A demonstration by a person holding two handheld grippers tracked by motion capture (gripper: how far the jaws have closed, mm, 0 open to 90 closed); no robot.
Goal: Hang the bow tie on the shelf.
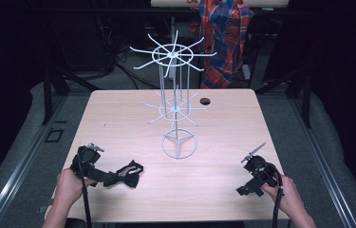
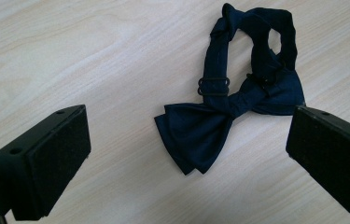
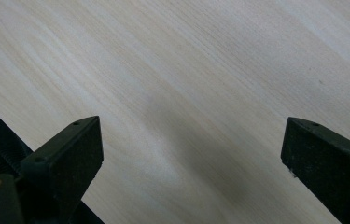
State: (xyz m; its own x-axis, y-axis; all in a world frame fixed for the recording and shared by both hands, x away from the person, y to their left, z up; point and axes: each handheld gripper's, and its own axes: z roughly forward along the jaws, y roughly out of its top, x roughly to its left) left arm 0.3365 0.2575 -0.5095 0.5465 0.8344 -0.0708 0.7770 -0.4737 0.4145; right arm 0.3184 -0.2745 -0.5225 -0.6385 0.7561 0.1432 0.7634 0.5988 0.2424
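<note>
From above, the dark bow tie (image 1: 127,174) blurs into the left gripper (image 1: 103,176) beside it. Closer in, the tie lies flat on the table (image 1: 223,118), ahead of the wide-spread jaws, untouched. The right gripper (image 1: 246,190) is spread too, over bare wood, well apart.

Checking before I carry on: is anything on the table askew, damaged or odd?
Nothing stands out. The dark navy fabric bow tie lies flat with its strap looped, between the open left gripper jaws, untouched. The white wire display stand stands upright.
</note>
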